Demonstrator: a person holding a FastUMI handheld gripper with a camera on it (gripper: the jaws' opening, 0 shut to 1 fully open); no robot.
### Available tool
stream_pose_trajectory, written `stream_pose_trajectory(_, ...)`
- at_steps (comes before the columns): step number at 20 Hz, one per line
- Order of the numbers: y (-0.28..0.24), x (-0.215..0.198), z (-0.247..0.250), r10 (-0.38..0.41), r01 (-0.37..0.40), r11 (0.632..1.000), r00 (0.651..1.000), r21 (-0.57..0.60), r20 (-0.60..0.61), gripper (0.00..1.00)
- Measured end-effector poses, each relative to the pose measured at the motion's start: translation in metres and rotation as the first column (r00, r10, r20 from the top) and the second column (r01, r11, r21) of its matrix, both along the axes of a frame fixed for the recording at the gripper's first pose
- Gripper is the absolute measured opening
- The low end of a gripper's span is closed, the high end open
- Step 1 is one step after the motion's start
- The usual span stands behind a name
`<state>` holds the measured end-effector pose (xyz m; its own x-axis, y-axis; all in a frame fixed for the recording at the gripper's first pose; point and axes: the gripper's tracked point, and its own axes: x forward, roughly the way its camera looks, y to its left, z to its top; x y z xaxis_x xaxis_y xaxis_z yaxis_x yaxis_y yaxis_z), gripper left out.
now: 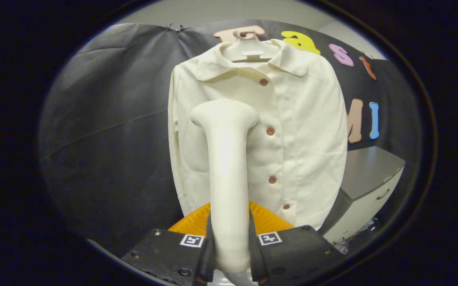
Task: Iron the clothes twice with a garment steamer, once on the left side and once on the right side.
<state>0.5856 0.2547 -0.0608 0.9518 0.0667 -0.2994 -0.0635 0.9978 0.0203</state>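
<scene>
Against black cloth hangs a shirt (259, 131); the gripper (229, 242) clamps the steamer (227, 174), passes seemingly unfinished.

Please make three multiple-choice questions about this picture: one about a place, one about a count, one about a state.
1. Where is the steamer head?
A. before the shirt's left half as seen
B. on the cabinet
C. beside the hanger

2. How many buttons show on the shirt?
A. two
B. four
C. six

3. What is the gripper doing?
A. open, holding nothing
B. shut on the steamer handle
C. shut on a sleeve

Answers: 1 A, the head covers that half. 2 B, four in a column. 3 B, both fingers press the handle.
</scene>
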Motion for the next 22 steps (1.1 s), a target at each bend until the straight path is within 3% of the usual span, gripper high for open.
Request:
stream_pose_trajectory(9,-0.003,0.026,-0.050,-0.111,0.109,0.994,0.991,-0.024,-0.069,0.35)
stream_pose_trajectory(22,-0.014,0.011,-0.158,-0.149,0.154,0.988,0.961,0.003,-0.235,0.36)
